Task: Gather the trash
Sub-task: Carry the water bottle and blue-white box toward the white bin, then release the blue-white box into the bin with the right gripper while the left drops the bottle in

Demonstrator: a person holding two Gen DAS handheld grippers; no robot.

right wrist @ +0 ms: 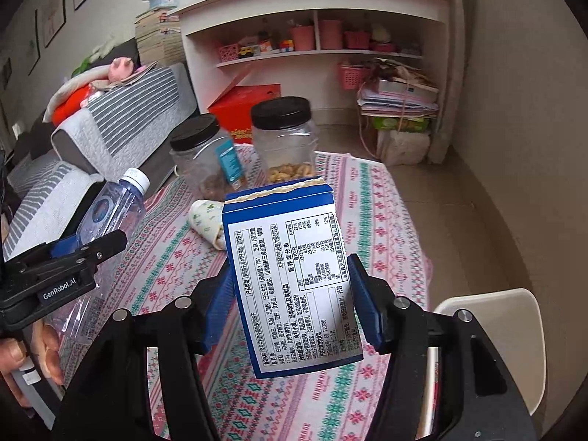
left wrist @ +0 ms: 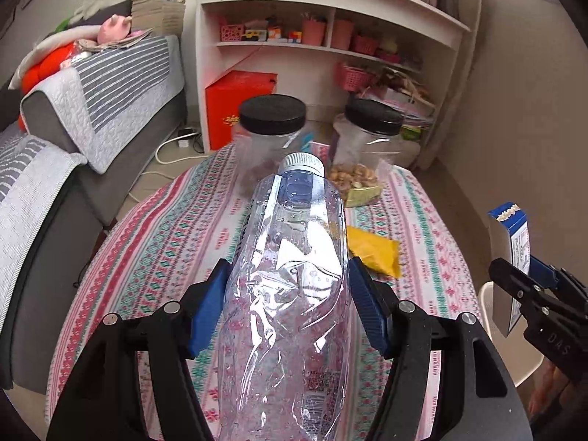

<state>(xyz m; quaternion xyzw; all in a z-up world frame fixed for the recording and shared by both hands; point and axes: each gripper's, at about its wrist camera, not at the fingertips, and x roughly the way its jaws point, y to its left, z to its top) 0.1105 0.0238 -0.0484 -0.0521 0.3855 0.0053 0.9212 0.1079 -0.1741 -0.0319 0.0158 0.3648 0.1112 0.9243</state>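
Observation:
My left gripper (left wrist: 286,275) is shut on a crumpled clear plastic bottle (left wrist: 290,257) with a white cap, held above the patterned tablecloth (left wrist: 154,242). My right gripper (right wrist: 290,272) is shut on an opened blue and white carton (right wrist: 290,275) with a printed label, held above the same table. The carton (left wrist: 509,242) and right gripper (left wrist: 522,275) show at the right edge of the left wrist view. The bottle (right wrist: 110,213) and left gripper (right wrist: 88,246) show at the left of the right wrist view. A yellow wrapper (left wrist: 371,250) lies on the cloth.
Two clear jars with black lids (right wrist: 205,161) (right wrist: 284,139) stand at the table's far side beside a small patterned packet (right wrist: 207,220). A sofa (left wrist: 99,103) is left, a white shelf unit (left wrist: 330,36) and red box (left wrist: 235,103) behind, a white chair (right wrist: 488,338) at right.

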